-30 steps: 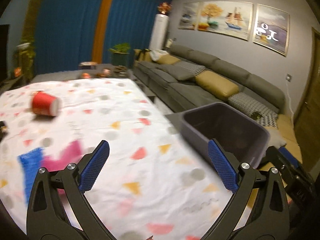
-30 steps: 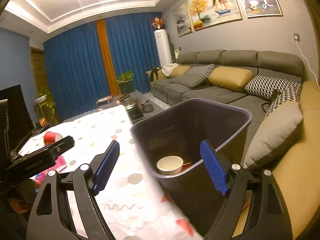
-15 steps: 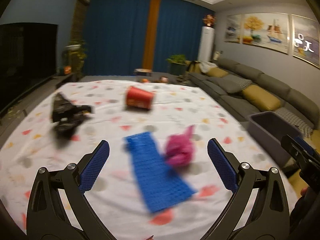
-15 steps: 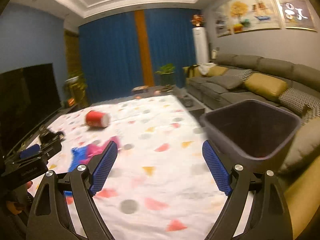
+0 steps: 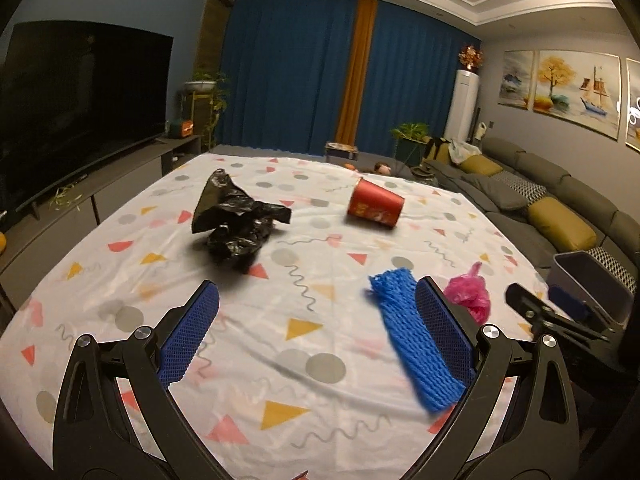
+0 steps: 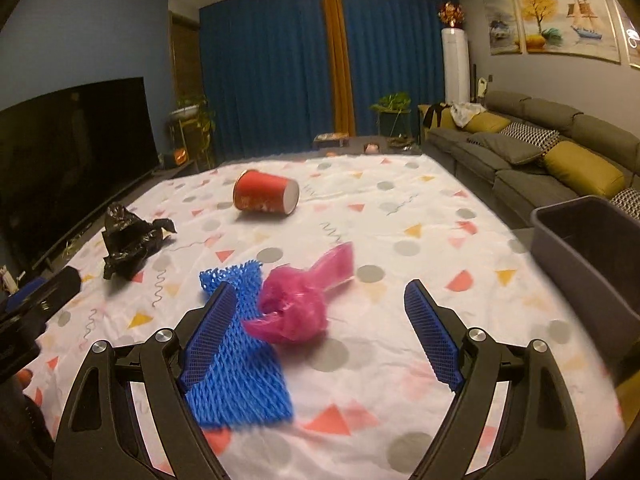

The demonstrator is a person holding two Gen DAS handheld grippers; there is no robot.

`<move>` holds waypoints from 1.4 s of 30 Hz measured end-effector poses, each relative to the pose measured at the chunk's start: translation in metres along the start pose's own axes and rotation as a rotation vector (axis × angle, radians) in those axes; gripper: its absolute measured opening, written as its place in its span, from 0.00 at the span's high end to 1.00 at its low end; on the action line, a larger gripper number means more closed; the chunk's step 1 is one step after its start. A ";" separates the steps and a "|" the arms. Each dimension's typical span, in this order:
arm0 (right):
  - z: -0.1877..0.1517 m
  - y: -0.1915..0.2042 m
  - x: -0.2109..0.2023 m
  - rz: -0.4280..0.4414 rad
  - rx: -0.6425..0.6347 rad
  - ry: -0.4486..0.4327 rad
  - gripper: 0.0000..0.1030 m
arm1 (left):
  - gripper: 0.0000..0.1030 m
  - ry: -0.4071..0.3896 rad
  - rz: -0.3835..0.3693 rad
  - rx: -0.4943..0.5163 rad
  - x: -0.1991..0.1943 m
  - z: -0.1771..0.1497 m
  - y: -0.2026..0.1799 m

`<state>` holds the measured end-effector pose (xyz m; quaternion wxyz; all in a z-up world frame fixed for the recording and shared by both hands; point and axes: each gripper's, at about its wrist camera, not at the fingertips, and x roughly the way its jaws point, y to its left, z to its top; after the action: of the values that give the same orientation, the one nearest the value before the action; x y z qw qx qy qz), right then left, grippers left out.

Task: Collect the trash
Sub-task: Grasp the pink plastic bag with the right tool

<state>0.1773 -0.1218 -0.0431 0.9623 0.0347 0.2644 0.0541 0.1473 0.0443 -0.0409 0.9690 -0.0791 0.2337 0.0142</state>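
Both claws swung left off the bin; its inside is hidden. Right claw wide, closing slightly, empty; left claw wide over my desk.

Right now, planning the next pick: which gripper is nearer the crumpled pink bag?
Right. The right gripper, jaws closing with nothing between them, hangs just short of the pink bag. The open left gripper sits farther left, past the blue foam net.

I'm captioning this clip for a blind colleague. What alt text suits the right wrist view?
The open right gripper hovers, jaws closing slightly, over a crumpled pink bag and blue foam net on a patterned tablecloth. Farther off lie a tipped red cup and black bag; a grey bin stands right.
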 end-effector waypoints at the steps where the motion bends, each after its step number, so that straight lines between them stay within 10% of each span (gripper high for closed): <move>1: 0.001 0.002 0.006 -0.003 -0.002 0.013 0.24 | 0.06 0.003 -0.001 -0.003 0.001 0.000 0.002; 24: 0.001 0.014 0.057 0.016 -0.034 0.195 0.63 | 0.06 0.037 -0.047 -0.003 0.017 -0.006 -0.006; 42: 0.001 -0.003 0.021 -0.002 -0.001 0.078 0.85 | 0.06 0.147 -0.142 0.109 0.036 -0.015 -0.040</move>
<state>0.1963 -0.1221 -0.0533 0.9513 0.0316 0.3017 0.0548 0.1750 0.0020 -0.0644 0.9507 -0.0434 0.2983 -0.0732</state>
